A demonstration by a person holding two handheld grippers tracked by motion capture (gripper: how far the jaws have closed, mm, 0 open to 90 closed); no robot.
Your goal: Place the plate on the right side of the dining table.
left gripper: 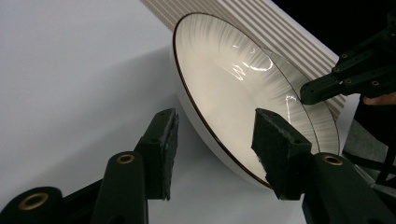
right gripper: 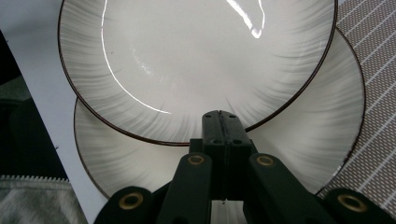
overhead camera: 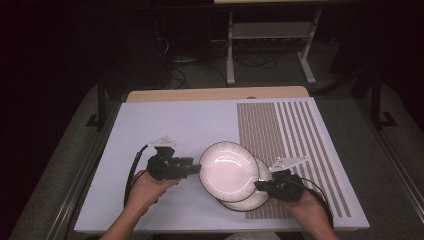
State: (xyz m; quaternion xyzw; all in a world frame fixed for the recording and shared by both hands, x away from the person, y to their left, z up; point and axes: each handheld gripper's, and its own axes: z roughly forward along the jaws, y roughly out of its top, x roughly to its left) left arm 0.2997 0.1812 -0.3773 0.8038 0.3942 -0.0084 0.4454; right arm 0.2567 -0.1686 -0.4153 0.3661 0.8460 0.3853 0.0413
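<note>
- High view: two white plates with thin dark rims and fine grey streaks sit near the front of the desk (overhead camera: 165,125), overlapping. The upper plate (overhead camera: 229,171) lies over the lower plate (overhead camera: 250,201), which peeks out at the front right and partly rests on the striped mat (overhead camera: 290,145) covering the desk's right part.
- High view: the left tool (overhead camera: 196,169), held in the person's left hand (overhead camera: 145,192), points at the upper plate's left edge. The right tool (overhead camera: 261,186), in the right hand (overhead camera: 307,205), meets the plates at their right edge.
- Left gripper view: the left tool (left gripper: 215,140) has its padded jaws spread wide, one on each side of the upper plate's (left gripper: 243,93) near rim, not pressing it. The plate is tilted, with its far side raised. The right tool's black jaw tip (left gripper: 322,88) sits at the plate's far rim.
- Right gripper view: the right tool (right gripper: 220,122) has its jaws pressed together, pinching the near rim of the upper plate (right gripper: 196,60). The lower plate (right gripper: 317,135) spreads out beneath, its right edge over the striped mat (right gripper: 378,93).
</note>
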